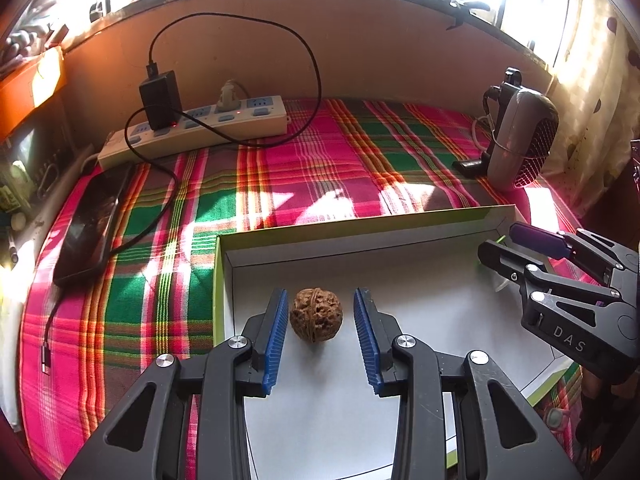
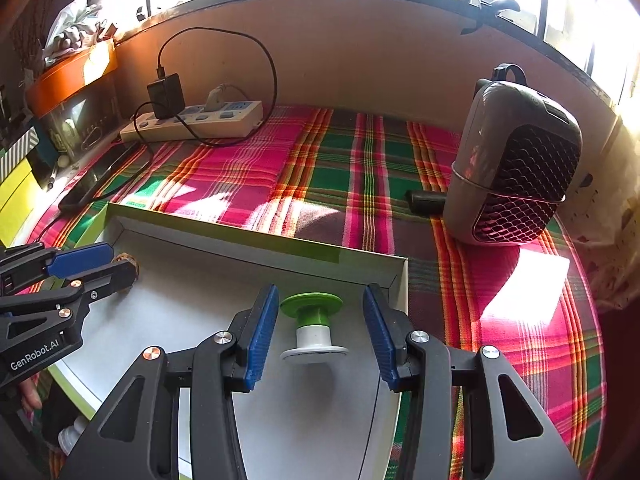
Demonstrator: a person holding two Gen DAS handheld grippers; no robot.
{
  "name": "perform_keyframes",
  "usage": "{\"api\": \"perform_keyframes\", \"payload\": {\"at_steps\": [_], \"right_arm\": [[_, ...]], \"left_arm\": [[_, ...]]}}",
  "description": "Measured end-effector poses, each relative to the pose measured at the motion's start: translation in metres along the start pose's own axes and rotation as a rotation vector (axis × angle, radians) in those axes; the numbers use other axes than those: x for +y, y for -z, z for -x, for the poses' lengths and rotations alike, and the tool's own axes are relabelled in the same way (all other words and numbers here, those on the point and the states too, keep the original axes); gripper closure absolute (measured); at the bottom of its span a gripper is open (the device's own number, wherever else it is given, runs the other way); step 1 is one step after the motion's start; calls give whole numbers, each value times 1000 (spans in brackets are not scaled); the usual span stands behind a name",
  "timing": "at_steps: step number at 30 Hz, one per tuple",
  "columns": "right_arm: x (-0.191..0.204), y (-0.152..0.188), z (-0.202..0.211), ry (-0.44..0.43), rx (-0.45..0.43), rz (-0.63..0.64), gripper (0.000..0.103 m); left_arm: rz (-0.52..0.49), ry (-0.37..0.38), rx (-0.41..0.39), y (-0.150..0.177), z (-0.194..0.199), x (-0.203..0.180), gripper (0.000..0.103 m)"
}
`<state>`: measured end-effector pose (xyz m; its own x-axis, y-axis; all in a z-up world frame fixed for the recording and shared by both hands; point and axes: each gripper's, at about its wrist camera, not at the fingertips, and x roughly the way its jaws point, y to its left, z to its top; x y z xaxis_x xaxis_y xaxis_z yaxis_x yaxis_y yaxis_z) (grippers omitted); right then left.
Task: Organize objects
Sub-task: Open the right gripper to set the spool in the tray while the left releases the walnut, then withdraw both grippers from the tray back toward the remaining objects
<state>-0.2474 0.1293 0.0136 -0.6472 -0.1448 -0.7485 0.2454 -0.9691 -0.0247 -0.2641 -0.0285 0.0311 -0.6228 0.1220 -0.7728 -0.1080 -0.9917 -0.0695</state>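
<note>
Both claws stood over the shallow box lid point(image 1: 400, 222) on the plaid-covered table point(image 1: 320, 152). Left claw point(image 1: 321, 300) was open, pads clear of the walnut point(image 1: 316, 314) resting between them on the lid floor. Right claw point(image 2: 320, 300) was open astride the green-and-white spool point(image 2: 313, 330), near the lid's right wall. Both items probably sat there as sorted; neither was gripped.

Both cams ride the grippers, looking forward and down from close over the white tray point(image 1: 400, 248) — left one sits at the tray's left end, right one at its right end. Shared: the tray, plaid cloth point(image 2: 320, 168), power strip point(image 1: 192, 132) — and each other's gripper.
</note>
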Motion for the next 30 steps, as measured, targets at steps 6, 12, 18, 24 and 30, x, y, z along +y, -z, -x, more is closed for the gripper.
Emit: {"api": "perform_keyframes", "payload": {"at_steps": [6, 12, 18, 24, 30], "right_arm": [[2, 2, 14, 4, -18, -5, 58], [5, 9, 31, -1, -38, -16, 57], [9, 19, 46, -7, -57, -29, 57], [10, 34, 64, -18, -77, -48, 58], [12, 51, 80, -26, -91, -60, 57]], "left_arm": [[7, -5, -15, 6, 14, -2, 71], [3, -20, -41, 14, 33, -5, 71], [9, -27, -59, 27, 51, -5, 71], [-4, -70, -89, 41, 68, -6, 71], [15, -40, -97, 55, 82, -5, 71]]}}
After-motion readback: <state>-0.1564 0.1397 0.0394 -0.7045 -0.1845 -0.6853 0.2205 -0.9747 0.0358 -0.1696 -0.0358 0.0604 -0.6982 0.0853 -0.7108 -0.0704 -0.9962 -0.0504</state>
